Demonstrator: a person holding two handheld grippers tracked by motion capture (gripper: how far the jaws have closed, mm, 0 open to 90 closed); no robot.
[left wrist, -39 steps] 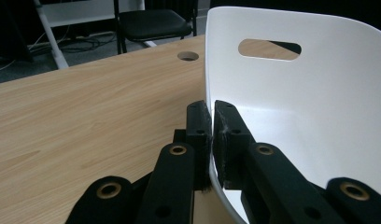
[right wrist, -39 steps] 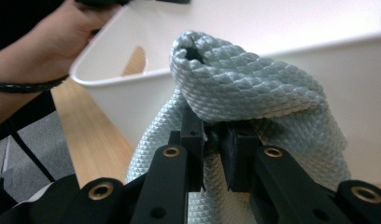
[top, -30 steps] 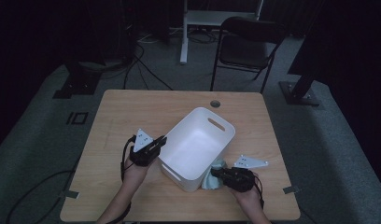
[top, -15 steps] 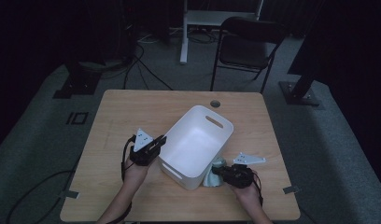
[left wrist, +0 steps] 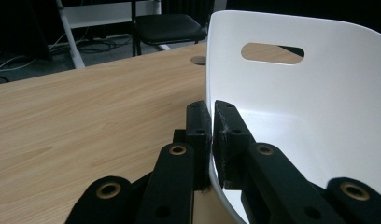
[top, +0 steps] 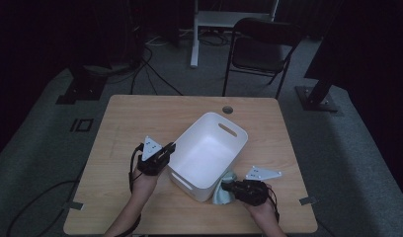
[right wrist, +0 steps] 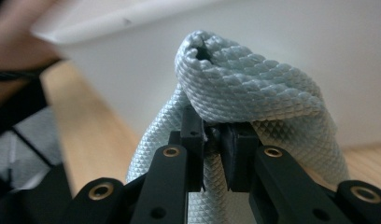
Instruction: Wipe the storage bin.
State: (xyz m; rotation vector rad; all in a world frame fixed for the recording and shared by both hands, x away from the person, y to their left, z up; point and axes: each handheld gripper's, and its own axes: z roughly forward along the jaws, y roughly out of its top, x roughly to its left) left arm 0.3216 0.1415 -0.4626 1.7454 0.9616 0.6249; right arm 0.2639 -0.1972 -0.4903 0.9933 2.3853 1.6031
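Smooth white plastic tub [top: 209, 148], thin rim pinched by left gripper [left wrist: 212, 135].
Waffle-textured pale blue cloth [right wrist: 244, 93] bunched, clamped in right gripper [right wrist: 213, 154] beside tub wall.

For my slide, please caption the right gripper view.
Right gripper pinches a pale blue cloth beside the white bin.

The right gripper [top: 228, 186] has drawn the cloth [top: 222, 192] nearer the table's front edge.

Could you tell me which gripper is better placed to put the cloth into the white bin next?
The right. The right gripper is already shut on the light blue cloth beside the white bin, while the left gripper is clamped on the bin's rim, steadying it.
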